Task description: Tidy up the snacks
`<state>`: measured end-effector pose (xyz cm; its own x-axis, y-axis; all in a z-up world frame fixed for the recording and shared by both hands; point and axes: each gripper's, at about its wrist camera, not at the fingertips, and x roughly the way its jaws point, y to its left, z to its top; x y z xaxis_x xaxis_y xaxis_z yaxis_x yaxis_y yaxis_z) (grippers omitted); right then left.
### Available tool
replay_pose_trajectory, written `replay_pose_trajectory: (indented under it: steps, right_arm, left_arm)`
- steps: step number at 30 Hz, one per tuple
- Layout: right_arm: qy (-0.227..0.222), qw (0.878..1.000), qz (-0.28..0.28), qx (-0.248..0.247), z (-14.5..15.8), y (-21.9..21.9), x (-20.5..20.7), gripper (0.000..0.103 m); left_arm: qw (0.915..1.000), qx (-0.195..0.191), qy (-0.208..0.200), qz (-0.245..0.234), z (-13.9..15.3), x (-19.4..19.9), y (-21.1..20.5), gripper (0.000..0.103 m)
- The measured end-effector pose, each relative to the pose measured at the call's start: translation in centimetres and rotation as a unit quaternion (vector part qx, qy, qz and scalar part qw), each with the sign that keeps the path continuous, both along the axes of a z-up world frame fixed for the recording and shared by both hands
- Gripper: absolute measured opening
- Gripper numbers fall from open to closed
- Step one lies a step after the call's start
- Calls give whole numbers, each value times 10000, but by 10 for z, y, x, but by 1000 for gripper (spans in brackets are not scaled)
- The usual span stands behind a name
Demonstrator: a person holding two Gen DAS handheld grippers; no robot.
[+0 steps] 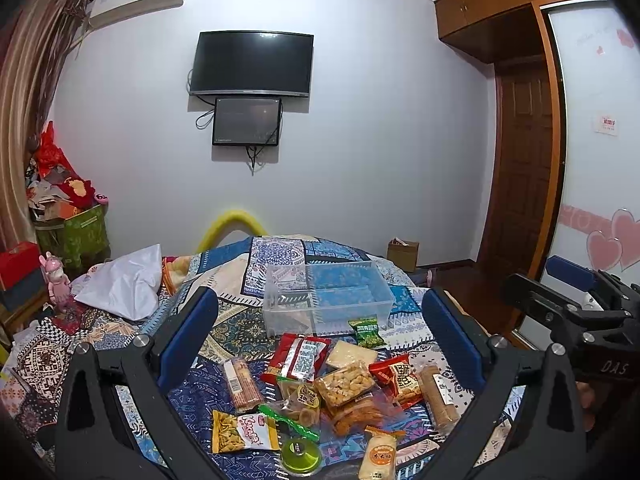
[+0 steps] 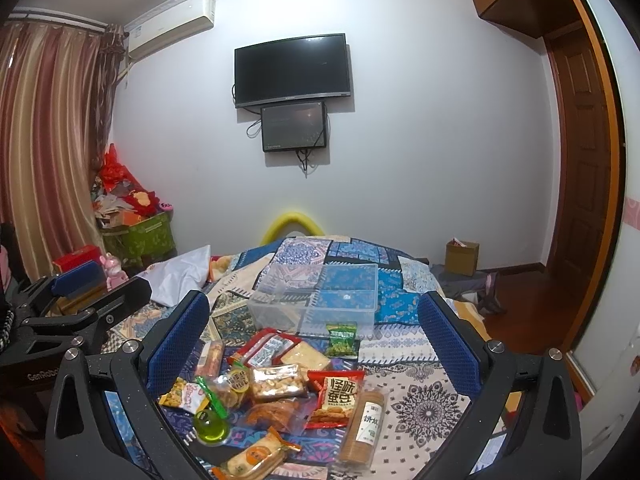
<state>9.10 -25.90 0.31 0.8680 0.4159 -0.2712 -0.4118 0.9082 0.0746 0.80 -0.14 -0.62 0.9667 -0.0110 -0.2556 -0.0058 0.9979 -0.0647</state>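
Several snack packets lie in a heap on the patterned bedspread [image 1: 240,320]: a red packet [image 1: 298,358], a green pea packet [image 1: 367,332], a clear bag of nuts [image 1: 346,386], a biscuit roll [image 1: 438,396] and a green jelly cup [image 1: 301,456]. A clear plastic box [image 1: 326,296] stands empty just behind them; it also shows in the right wrist view [image 2: 316,296]. My left gripper [image 1: 320,320] is open above the heap, holding nothing. My right gripper [image 2: 314,322] is open and empty too, over the same heap [image 2: 276,390].
A white cloth [image 1: 124,280] lies at the bed's left. Boxes and a green bin [image 1: 74,236] crowd the left corner. A cardboard box [image 1: 403,254] sits on the wooden floor at the right. The right gripper shows at the right edge of the left view [image 1: 576,300].
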Motion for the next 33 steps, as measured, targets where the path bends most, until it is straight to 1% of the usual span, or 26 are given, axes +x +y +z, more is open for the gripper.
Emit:
replay_pose_trajectory:
  steps: [33]
  right_arm:
    - [35,10000,2,52,0,-2,1,103]
  left_arm:
    - [10000,38,-17,7,0,-1,-1,103]
